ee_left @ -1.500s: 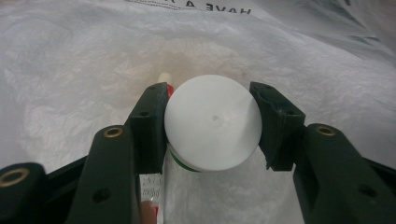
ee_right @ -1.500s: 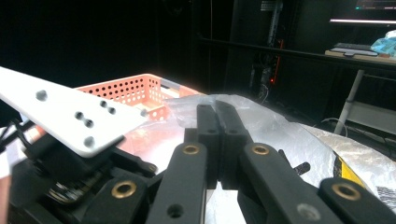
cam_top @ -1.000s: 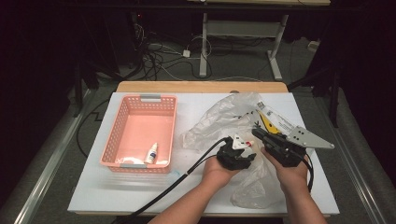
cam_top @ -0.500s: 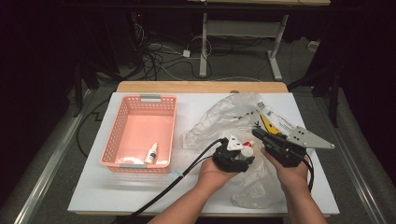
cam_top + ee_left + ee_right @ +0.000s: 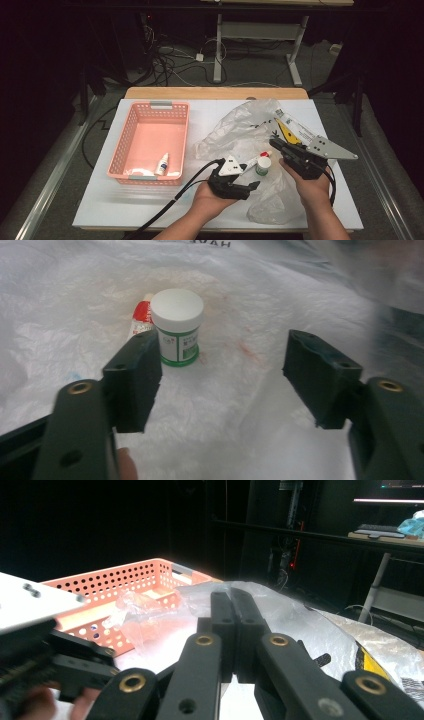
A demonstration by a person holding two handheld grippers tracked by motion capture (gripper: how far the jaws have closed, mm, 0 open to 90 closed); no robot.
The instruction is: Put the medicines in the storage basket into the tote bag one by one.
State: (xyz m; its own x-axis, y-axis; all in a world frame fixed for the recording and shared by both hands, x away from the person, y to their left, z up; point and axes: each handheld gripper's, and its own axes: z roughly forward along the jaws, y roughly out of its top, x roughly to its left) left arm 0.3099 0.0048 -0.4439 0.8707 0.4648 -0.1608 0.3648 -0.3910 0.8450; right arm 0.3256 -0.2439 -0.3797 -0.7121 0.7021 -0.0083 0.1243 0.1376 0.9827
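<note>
The small white-capped jar (image 5: 177, 327) with a green label stands upright on the clear plastic bag (image 5: 235, 132), a red-and-white tube (image 5: 142, 320) lying just behind it and touching it. My left tongs (image 5: 222, 377) are spread wide, low over the bag, the jar just beyond one jaw tip. My right tongs (image 5: 233, 630) are pressed together; whether they pinch the bag film I cannot tell. On the white tabletop (image 5: 100, 200), left of the bag, the pink basket (image 5: 125, 150) holds a small dropper bottle (image 5: 162, 163).
</note>
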